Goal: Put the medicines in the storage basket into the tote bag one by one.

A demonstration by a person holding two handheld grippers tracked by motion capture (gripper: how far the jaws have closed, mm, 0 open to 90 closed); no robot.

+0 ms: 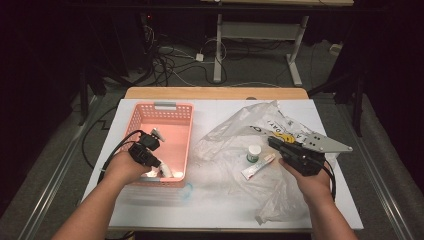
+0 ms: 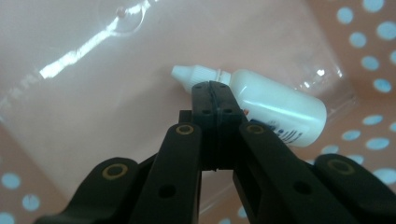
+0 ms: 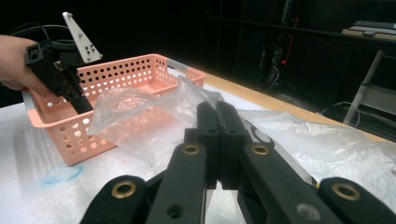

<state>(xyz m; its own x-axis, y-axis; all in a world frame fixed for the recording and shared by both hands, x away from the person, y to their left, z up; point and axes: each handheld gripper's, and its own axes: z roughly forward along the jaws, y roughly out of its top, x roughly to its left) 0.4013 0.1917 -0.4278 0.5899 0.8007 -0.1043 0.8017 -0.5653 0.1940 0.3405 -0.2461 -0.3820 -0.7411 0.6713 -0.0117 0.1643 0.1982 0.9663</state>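
Since the left gripper (image 2: 212,91) sits closed and empty above the white dropper bottle (image 2: 275,107) in the pink basket (image 1: 131,120), lift it straight out without nudging the bottle.

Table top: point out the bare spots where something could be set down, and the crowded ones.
Free: the white table strip along the near edge, in front of the pink basket; also the basket's far half. Crowded: the right side, under the crumpled plastic bag, with a small jar and tube on it.
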